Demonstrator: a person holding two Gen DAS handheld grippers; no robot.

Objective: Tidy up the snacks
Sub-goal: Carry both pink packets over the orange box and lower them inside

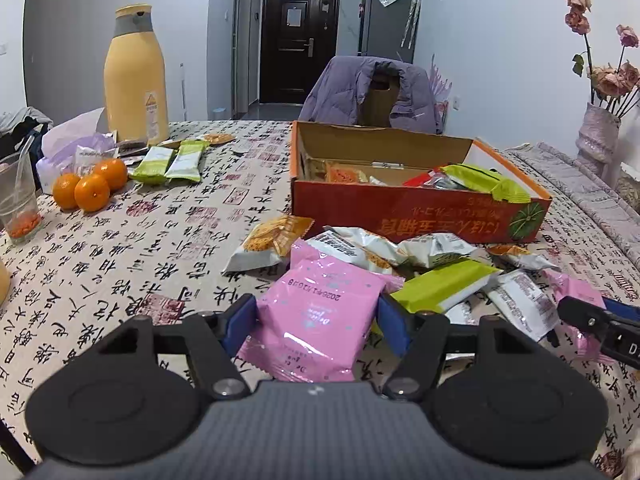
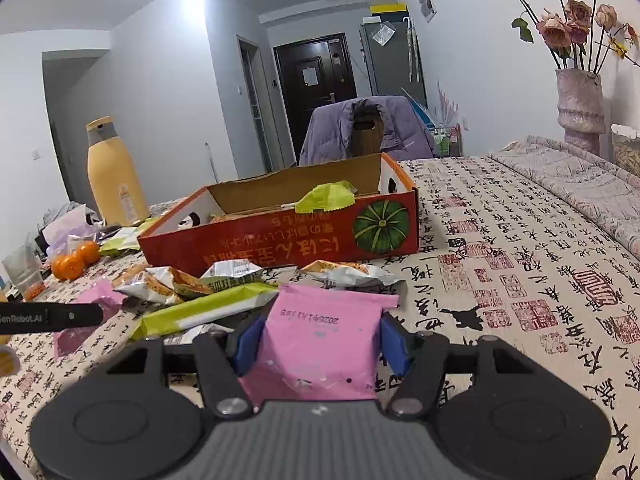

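Note:
My left gripper [image 1: 316, 312] is shut on a pink snack packet [image 1: 316, 320], its blue pads pressing both sides just above the tablecloth. My right gripper [image 2: 320, 340] is shut on a second pink snack packet [image 2: 320, 340] in the same way. Ahead lies a heap of loose snack packets [image 1: 400, 252], white, orange and lime green. Behind the heap stands an open orange cardboard box [image 1: 420, 216] with several snacks inside. The same box [image 2: 280, 240] shows in the right wrist view. The right gripper's tip [image 1: 592, 316] reaches in at the right edge of the left wrist view.
A tall yellow flask [image 1: 136, 76], three oranges [image 1: 90, 184], two green packets [image 1: 168, 164] and a plastic cup [image 1: 18, 200] stand at the far left. A vase of dried roses [image 2: 580, 96] is at the right. A chair draped with a purple jacket [image 1: 372, 88] faces the table's far side.

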